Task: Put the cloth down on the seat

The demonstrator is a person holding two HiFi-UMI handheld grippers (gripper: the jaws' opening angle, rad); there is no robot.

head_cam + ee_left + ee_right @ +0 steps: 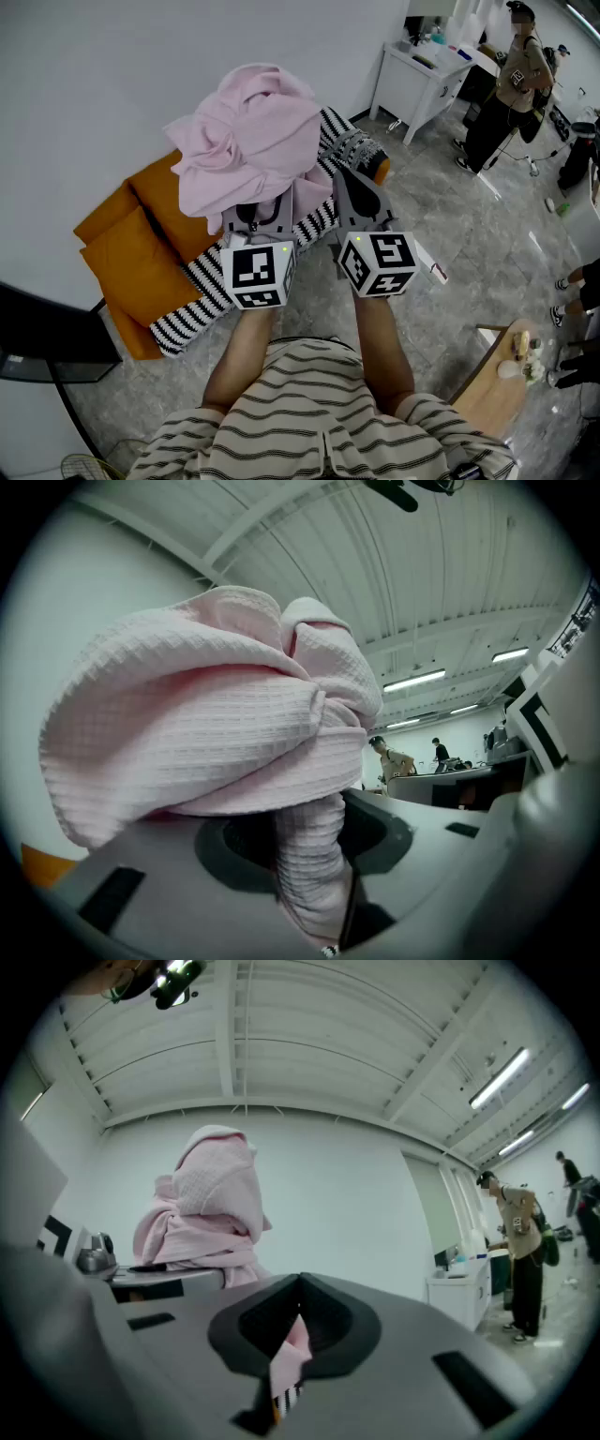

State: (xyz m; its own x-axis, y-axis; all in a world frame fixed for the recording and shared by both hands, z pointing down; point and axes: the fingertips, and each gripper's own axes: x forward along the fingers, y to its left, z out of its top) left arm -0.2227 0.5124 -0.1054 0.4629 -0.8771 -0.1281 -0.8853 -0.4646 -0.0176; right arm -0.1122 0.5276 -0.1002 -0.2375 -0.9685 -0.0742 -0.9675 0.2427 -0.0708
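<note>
A bunched pink cloth (pixel 248 131) hangs above the orange seat (pixel 141 253), which has a black-and-white striped cover (pixel 202 291). My left gripper (pixel 260 212) points upward under the bundle. In the left gripper view the cloth (pixel 216 724) is heaped over the left gripper (pixel 309 850), and a rolled strand runs down between the jaws, which are closed on it. My right gripper (pixel 352 183) stands just right of the cloth with its jaws together. In the right gripper view the right gripper (pixel 298 1321) shows only a pink sliver through its slit. The cloth (pixel 211 1204) sits to its left.
A white table (pixel 422 80) stands at the back right with a person (pixel 511 89) beside it. A small wooden table (pixel 492 384) is at the right near my arm. A dark flat object (pixel 47 328) sits at the left. White wall lies behind the seat.
</note>
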